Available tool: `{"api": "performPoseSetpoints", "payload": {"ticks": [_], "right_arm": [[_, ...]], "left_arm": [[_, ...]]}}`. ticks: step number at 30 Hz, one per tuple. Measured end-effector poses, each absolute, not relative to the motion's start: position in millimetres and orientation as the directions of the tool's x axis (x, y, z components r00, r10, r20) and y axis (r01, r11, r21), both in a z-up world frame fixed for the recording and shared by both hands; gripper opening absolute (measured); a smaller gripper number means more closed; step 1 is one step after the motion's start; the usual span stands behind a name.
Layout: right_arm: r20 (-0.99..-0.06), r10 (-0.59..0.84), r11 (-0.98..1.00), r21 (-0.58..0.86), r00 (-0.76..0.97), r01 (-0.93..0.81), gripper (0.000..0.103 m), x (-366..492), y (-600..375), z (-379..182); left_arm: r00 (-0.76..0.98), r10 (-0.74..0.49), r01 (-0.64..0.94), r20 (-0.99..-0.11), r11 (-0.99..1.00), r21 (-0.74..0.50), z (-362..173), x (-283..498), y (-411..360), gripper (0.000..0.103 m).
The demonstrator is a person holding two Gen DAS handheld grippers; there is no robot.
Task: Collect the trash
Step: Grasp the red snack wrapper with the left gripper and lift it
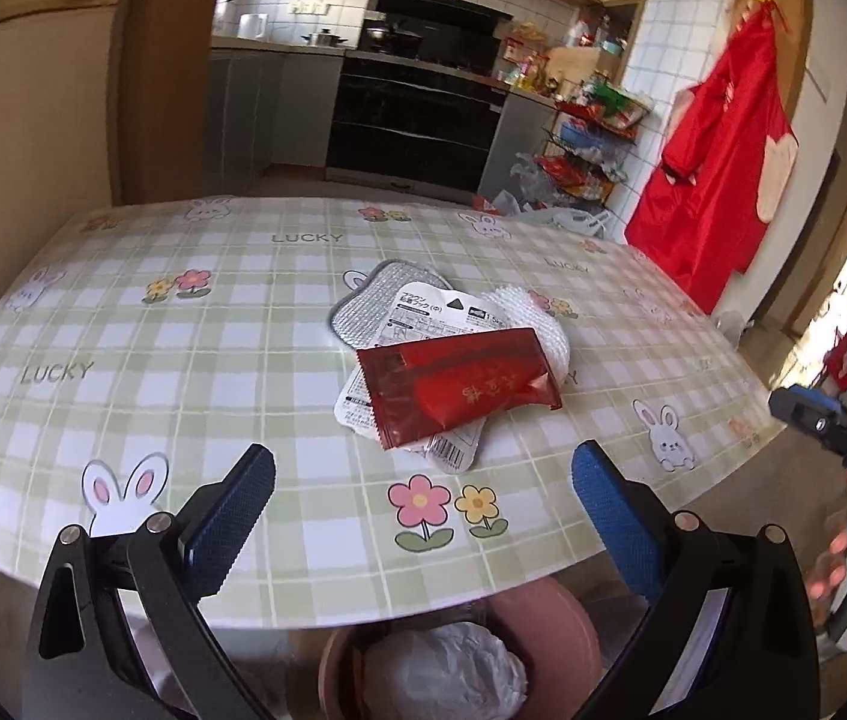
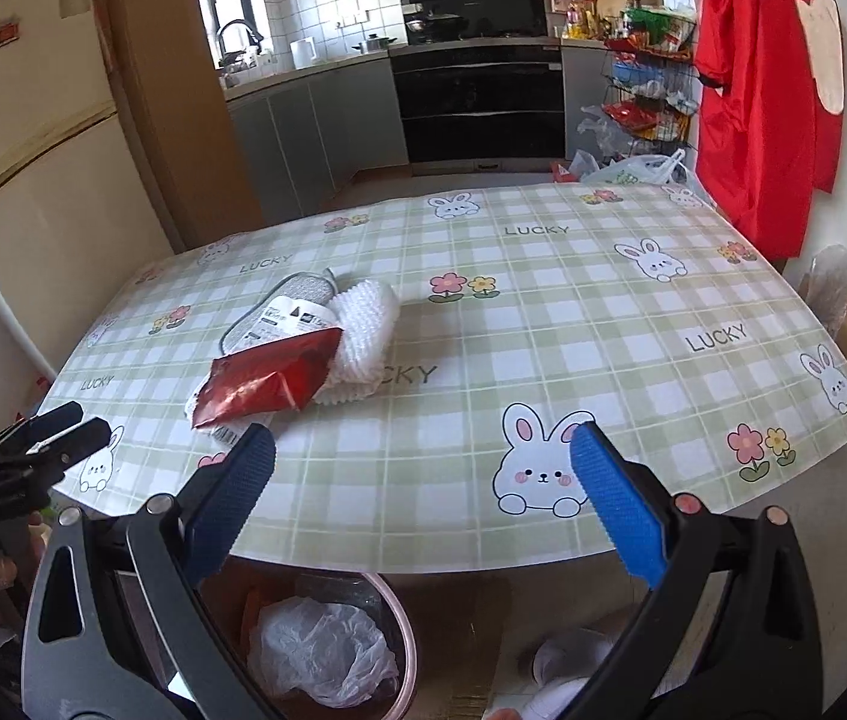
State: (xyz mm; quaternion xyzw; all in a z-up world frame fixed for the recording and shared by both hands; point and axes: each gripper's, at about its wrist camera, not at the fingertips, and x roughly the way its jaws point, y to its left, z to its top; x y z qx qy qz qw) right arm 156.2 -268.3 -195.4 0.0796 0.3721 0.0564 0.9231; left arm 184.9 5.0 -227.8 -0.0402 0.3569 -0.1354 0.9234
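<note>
A pile of trash lies on the checked tablecloth (image 1: 183, 330). On top is a red wrapper (image 1: 459, 387) (image 2: 270, 378). Under it are a white printed package (image 1: 417, 312), a grey mesh pad (image 1: 363, 300) and a white foam net (image 1: 537, 324) (image 2: 363, 330). My left gripper (image 1: 423, 504) hovers open over the table's near edge, short of the pile, with nothing between its blue pads. My right gripper (image 2: 423, 480) is also open and empty, to the right of the pile. A pinkish bin (image 1: 549, 606) (image 2: 405, 630) stands below the table edge, with crumpled white plastic (image 2: 321, 654) in it.
A red garment (image 1: 717, 180) hangs on the wall at the right. Behind the table are a kitchen with a black oven (image 1: 417, 120) and a wire rack of packets (image 1: 591, 138). A fridge (image 2: 33, 180) stands at the left. Plastic bags (image 2: 639, 171) lie past the far table edge.
</note>
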Motion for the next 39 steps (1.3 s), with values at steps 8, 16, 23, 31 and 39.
{"api": "performPoseSetpoints", "payload": {"ticks": [8,16,23,31,39], "right_arm": [[-0.709,0.11,0.979,0.199,0.696,0.049,0.097,200,-297,-213],[-0.73,0.076,0.973,0.204,0.679,0.111,0.097,231,-311,-228],[-0.733,0.092,0.974,0.208,0.674,0.093,0.097,242,-307,-236],[-0.742,0.128,0.971,0.228,0.658,0.068,0.097,245,-301,-241],[-0.751,0.2,0.952,0.301,0.629,0.057,0.097,247,-292,-239]], "left_arm": [[0.668,-0.22,0.355,-0.711,0.934,0.045,-264,248,-53,0.097],[0.641,-0.17,0.434,-0.748,0.885,0.171,-287,281,-78,0.097],[0.618,-0.168,0.476,-0.768,0.858,0.195,-295,296,-92,0.096],[0.592,-0.229,0.487,-0.773,0.865,0.117,-291,300,-91,0.048],[0.665,-0.304,0.386,-0.682,0.922,-0.035,-248,295,-52,0.012]]}}
